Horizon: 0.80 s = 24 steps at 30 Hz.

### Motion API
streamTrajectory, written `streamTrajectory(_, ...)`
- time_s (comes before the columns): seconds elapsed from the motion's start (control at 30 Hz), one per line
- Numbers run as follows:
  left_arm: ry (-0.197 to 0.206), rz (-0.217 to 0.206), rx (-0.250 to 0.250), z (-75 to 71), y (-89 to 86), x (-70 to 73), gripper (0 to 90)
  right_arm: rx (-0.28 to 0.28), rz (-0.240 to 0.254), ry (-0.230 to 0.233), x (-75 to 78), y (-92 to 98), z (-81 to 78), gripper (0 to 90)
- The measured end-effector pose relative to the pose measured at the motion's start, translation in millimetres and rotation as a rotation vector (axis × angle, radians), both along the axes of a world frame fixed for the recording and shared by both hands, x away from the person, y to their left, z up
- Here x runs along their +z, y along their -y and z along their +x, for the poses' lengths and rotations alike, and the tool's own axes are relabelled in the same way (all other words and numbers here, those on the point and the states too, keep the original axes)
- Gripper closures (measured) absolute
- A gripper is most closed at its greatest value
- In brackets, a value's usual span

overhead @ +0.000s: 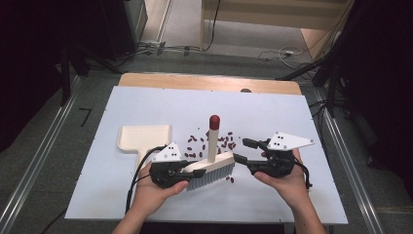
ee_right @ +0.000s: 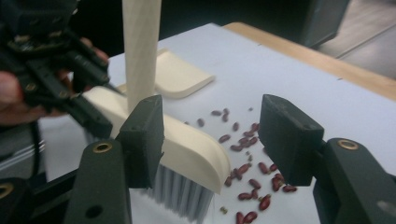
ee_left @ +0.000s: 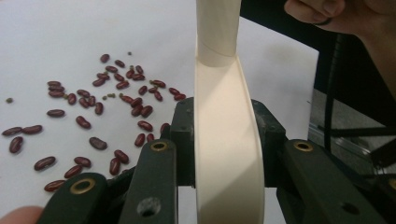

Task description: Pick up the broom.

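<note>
While my left gripper [overhead: 187, 170] clamps the cream head of the hand brush [overhead: 209, 165], the high view has that brush standing near the middle of the white table sheet [overhead: 272, 117], bristles down, red-capped handle [overhead: 214, 122] pointing straight up. My right gripper [overhead: 246, 151] sits just off the brush's other end, jaws apart with nothing in them. Red beans [overhead: 224, 141] lie scattered right behind the brush, and the cream dustpan [overhead: 144, 139] rests flat to the left, apart from the beans.

On to the left gripper view: both black pads are pressed against the flat sides of the brush head [ee_left: 229, 154], so that grip is firm. Beans [ee_left: 93, 107] spread across the sheet to one side, with a few small greenish bits among them.

Now the right gripper view: my jaws stand wide, one pad just beside the brush head [ee_right: 187, 149], the other hanging over the beans [ee_right: 252, 182], neither pressing. The white bristles [ee_right: 182, 193] fan out below.

I'd judge this brush light and rigid in its plastic back, smooth enough to slip if pinched on the round handle [ee_right: 140, 46]. Best hold is across the flat head, where my left already has it. The bristles are soft and will bend, so no gripping there. Loose beans will roll.
</note>
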<state>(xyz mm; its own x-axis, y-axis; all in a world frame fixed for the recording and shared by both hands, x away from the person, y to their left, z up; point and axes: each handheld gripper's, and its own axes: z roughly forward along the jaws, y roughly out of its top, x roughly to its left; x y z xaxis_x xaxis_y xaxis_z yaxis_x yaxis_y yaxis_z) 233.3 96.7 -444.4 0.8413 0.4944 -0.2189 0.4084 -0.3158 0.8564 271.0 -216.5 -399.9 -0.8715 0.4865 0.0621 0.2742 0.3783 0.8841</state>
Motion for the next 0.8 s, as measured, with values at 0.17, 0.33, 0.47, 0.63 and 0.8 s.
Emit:
streamTrajectory(0.17,0.027,0.011,-0.075,-2.9,4.3,0.6,68.3,0.115,-0.035,-0.04,-6.1,-1.4,1.3,33.0)
streamTrajectory(0.33,0.043,0.003,-0.137,-6.0,8.4,2.1,68.3,0.246,-0.089,-0.085,-13.6,-8.7,-0.9,26.8)
streamTrajectory(0.47,0.053,0.004,-0.177,-8.6,10.4,3.6,68.3,0.292,-0.104,-0.107,-17.3,-10.5,-1.2,27.2)
streamTrajectory(0.63,0.046,-0.017,-0.222,-9.4,10.4,4.4,68.3,0.373,-0.134,-0.127,-22.3,-12.5,-3.6,37.6)
streamTrajectory(0.8,0.033,-0.021,-0.252,-8.6,10.3,3.3,68.3,0.413,-0.147,-0.125,-24.8,-12.9,-5.1,46.4)
